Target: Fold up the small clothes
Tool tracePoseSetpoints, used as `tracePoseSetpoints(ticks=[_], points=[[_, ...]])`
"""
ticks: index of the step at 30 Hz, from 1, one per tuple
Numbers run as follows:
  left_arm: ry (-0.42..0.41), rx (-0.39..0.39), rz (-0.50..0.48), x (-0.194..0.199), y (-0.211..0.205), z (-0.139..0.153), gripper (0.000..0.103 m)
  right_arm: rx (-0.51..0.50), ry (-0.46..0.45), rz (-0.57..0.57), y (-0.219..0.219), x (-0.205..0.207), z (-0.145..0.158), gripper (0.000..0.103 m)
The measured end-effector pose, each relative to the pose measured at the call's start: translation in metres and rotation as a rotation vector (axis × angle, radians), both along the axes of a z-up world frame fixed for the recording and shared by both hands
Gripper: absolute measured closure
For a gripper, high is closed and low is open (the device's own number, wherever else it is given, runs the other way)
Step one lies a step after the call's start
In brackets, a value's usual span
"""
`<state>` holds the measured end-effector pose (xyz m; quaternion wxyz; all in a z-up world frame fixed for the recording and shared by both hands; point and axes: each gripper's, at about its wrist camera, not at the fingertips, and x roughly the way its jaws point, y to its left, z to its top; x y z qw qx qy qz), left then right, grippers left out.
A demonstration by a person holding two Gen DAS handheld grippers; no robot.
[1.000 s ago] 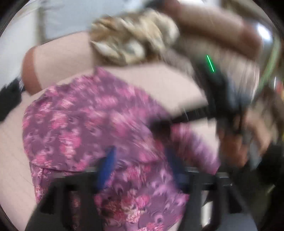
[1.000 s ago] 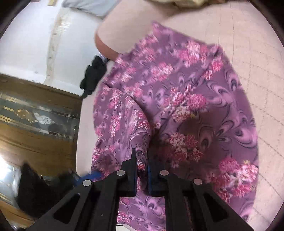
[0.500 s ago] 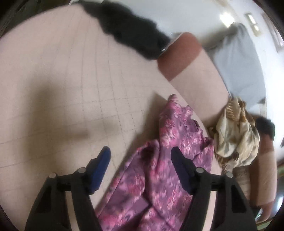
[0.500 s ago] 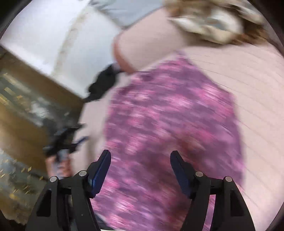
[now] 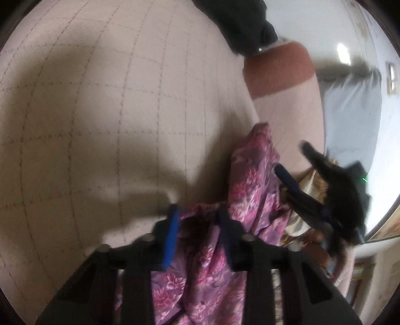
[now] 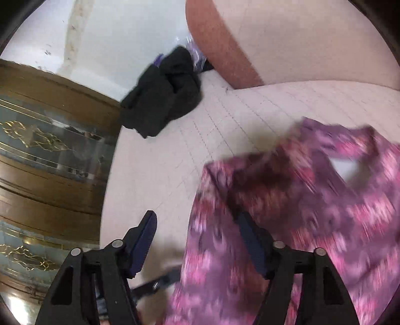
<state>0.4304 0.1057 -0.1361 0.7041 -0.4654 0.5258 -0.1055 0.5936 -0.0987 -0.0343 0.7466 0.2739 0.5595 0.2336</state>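
a: writing? none that i can read in either view, no brand, no label. only gilt scrollwork on the glass door (image 6: pixel 37 140), to the left of the right claw.

b: left claw (image 5: pixel 197 222) then. how far open?

a: narrow. its jaws have just been closing, and a bunched fold of the purple floral cloth (image 5: pixel 252 190) sits between the blue pads (image 5: pixel 171 237). a small gap shows by the left pad, so i can't tell whether they press on the fold yet.

b: and the cloth from there?

a: it runs from under that claw up and to the right, lying on the pink quilted seat (image 5: pixel 100 125). the right claw shows past it on the right, blurred, with a tan patterned cloth (image 5: pixel 310 182) behind.

b: right claw (image 6: pixel 197 232)?

a: wide. its jaws have narrowed a touch but stand well apart, and nothing is gripped. the left pad is over bare seat (image 6: pixel 200 140); the right pad is over the cloth's (image 6: pixel 325 200) near edge, which is blurred.

b: anything else?

a: a black garment (image 6: pixel 162 95) lies well ahead of the right claw, to the left, at the seat's edge. ahead of it rises the bolster (image 6: pixel 287 42) with a rust-brown end. in the left view that same black heap (image 5: pixel 242 22) is far ahead, top of frame.
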Motion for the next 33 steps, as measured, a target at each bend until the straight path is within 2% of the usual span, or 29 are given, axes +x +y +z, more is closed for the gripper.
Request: tracePoseSetpoints(ticks=[3,5,6,9,13,16,17,18,19,22,25,27,30,32,33], points=[[0.031,-0.017,0.008,0.001,-0.001,-0.008,0.084,-0.054,0.029,0.012,0.016,0.019,-0.019,0.038],[0.036,-0.031,0.006,0.0,-0.004,-0.009,0.084,-0.06,0.05,0.005,0.018,0.022,-0.028,0.05],[0.037,-0.039,0.001,0.0,-0.005,-0.007,0.085,-0.052,0.048,0.006,0.018,0.02,-0.028,0.059],[0.043,-0.049,0.012,-0.002,-0.003,-0.003,0.079,-0.055,0.042,-0.017,0.009,0.014,-0.026,0.06],[0.031,-0.066,0.014,-0.005,-0.002,0.003,0.079,-0.05,0.049,-0.033,0.001,0.011,-0.022,0.06],[0.018,-0.034,-0.001,-0.004,-0.009,0.007,0.079,-0.054,0.055,-0.024,0.006,0.011,-0.023,0.062],[0.017,-0.019,-0.002,-0.004,-0.011,0.008,0.095,-0.065,0.054,-0.022,0.01,0.011,-0.025,0.067],[0.016,-0.01,-0.004,-0.004,-0.01,0.009,0.1,-0.081,0.056,-0.019,0.012,0.012,-0.026,0.087],[0.017,-0.014,0.006,-0.005,-0.006,0.011,0.1,-0.095,0.058,-0.026,0.013,0.013,-0.026,0.098],[-0.023,-0.073,0.132,-0.022,0.025,0.028,0.1,-0.065,-0.009,-0.063,0.001,0.011,-0.006,0.098],[-0.072,-0.061,0.225,-0.032,0.049,0.038,0.1,-0.081,-0.056,-0.118,-0.015,0.012,0.008,0.099],[-0.029,-0.058,0.238,-0.027,0.052,0.021,0.1,-0.099,-0.031,-0.147,-0.018,0.016,-0.002,0.099],[0.06,0.053,0.273,-0.025,0.052,0.002,0.103,-0.095,0.024,-0.136,-0.012,0.02,-0.027,0.096],[0.074,0.002,0.283,-0.028,0.058,-0.002,0.103,-0.106,0.035,-0.141,-0.015,0.014,-0.028,0.072],[0.081,0.003,0.285,-0.028,0.059,0.001,0.1,-0.081,-0.001,-0.145,-0.023,0.0,-0.018,0.05]])
